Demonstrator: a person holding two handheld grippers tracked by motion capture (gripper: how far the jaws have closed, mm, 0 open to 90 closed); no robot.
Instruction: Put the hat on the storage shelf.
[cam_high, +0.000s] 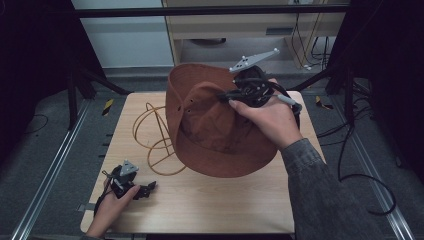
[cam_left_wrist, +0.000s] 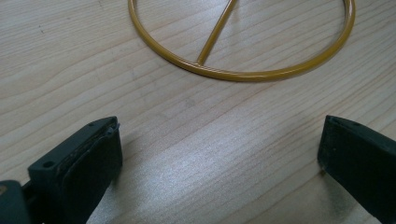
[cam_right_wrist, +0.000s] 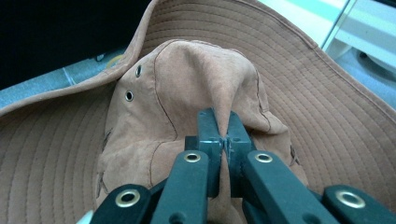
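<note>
A brown wide-brimmed hat (cam_high: 215, 125) hangs tilted over the middle of the table, its crown (cam_right_wrist: 187, 93) pinched into a fold. My right gripper (cam_high: 239, 95) is shut on that fold of the crown, as the right gripper view shows with the jaws pressed together on the cloth (cam_right_wrist: 225, 122). A yellow wire stand (cam_high: 157, 145) lies on the table left of the hat, partly hidden by the brim. My left gripper (cam_high: 145, 190) rests near the front left corner, open, its jaws wide apart over bare wood with the stand's ring (cam_left_wrist: 243, 74) just ahead.
The light wooden table (cam_high: 210, 205) has free room along its front. Dark frame posts and cables stand around it, and a cabinet lies beyond the far edge.
</note>
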